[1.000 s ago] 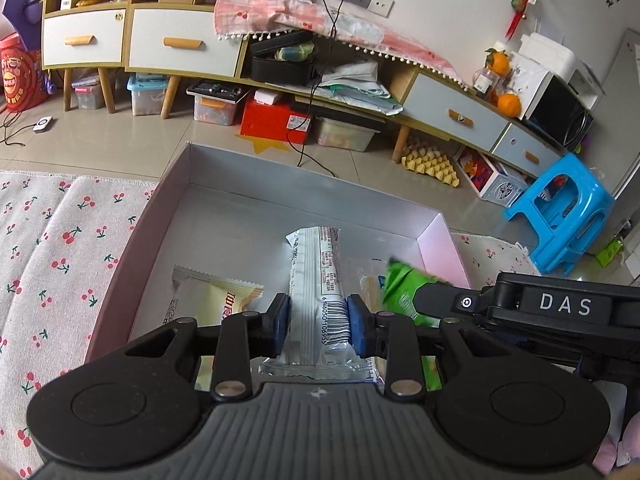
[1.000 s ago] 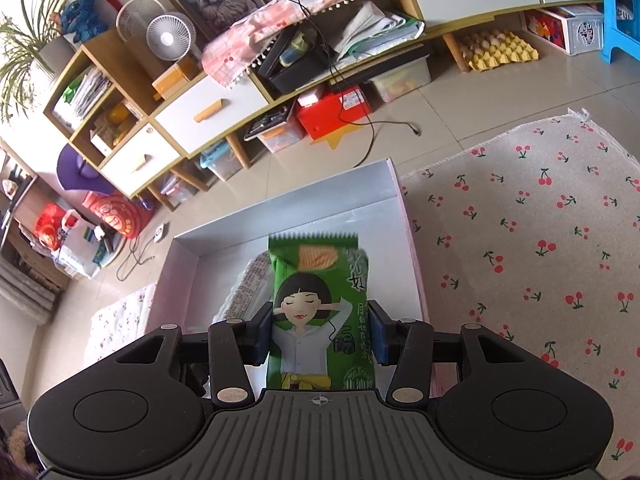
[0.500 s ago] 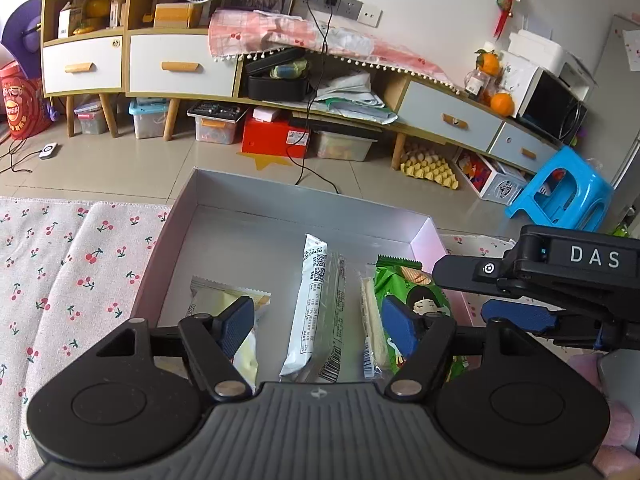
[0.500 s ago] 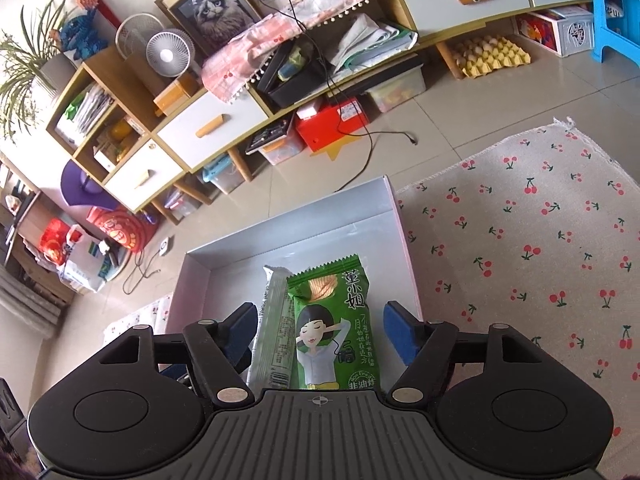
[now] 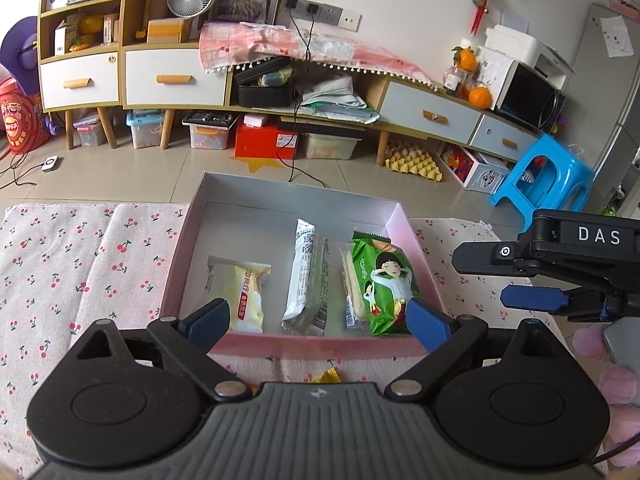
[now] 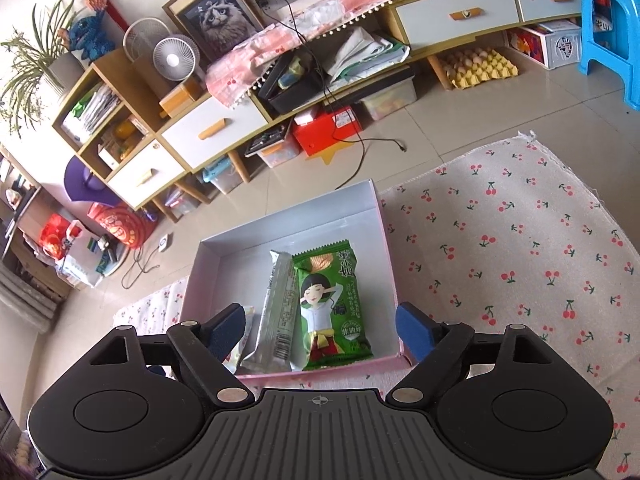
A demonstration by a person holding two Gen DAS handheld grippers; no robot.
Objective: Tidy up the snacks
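A pink box with a grey inside lies on the cherry-print cloth. In it lie three packets side by side: a yellow snack, a white bar and a green packet with a cartoon girl. My left gripper hovers over the box's near wall, jaws opening wide, touching nothing. The right gripper shows beside the box's right wall. In the right wrist view, the right gripper is also opening above the green packet and the bar, apart from both. Its left finger partly hides the yellow snack.
The cherry cloth spreads to both sides of the box. A yellow wrapper scrap lies on it just before the near wall. Something pink and plush sits at the right. Behind stand a blue stool and low cabinets.
The left gripper let go of the white bar and the right let go of the green packet. Both opened wide and drew back and up; the packets now lie in the box.
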